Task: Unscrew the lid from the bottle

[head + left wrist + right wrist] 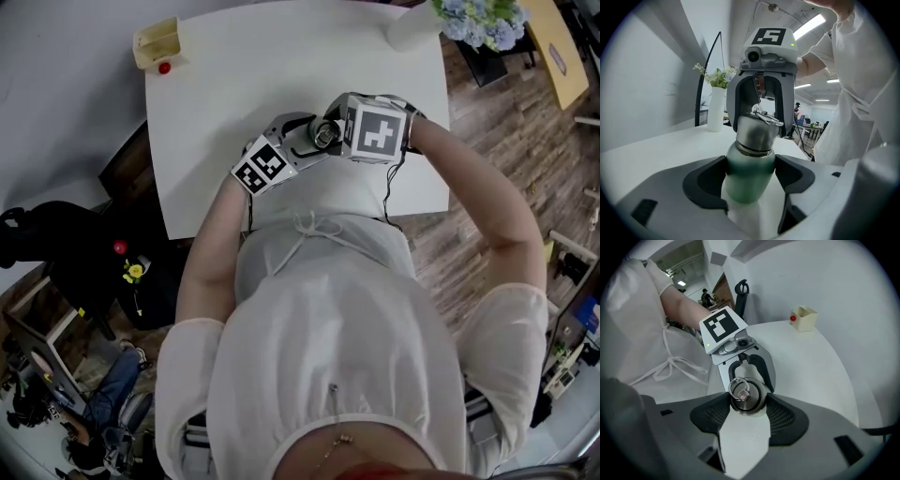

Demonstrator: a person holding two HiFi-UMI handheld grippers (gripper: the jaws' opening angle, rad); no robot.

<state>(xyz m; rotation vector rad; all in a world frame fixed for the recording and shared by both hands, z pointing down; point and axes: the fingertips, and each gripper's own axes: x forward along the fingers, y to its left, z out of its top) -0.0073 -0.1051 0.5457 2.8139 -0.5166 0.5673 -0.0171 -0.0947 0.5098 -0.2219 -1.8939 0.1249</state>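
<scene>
White shirt (328, 309) fills head view, grippers meeting at table (281, 66) edge | left gripper view: left gripper (750, 174) pinches green bottle (751, 164) body | right gripper view: right gripper (747, 400) clamps steel lid (746, 392) end-on | step: loosening lid; next: twist lid, bottle steady.

A: "From the head view, how much of the bottle (323, 138) shows?"
B: "Only its lid (326, 132); the left claw (305, 143) and right claw (339, 127) cover the rest."
A: "The flowers (483, 21)?"
B: "Cut off by the top edge. The red thing (165, 67) beside the box (157, 42) is too small to name."
</scene>
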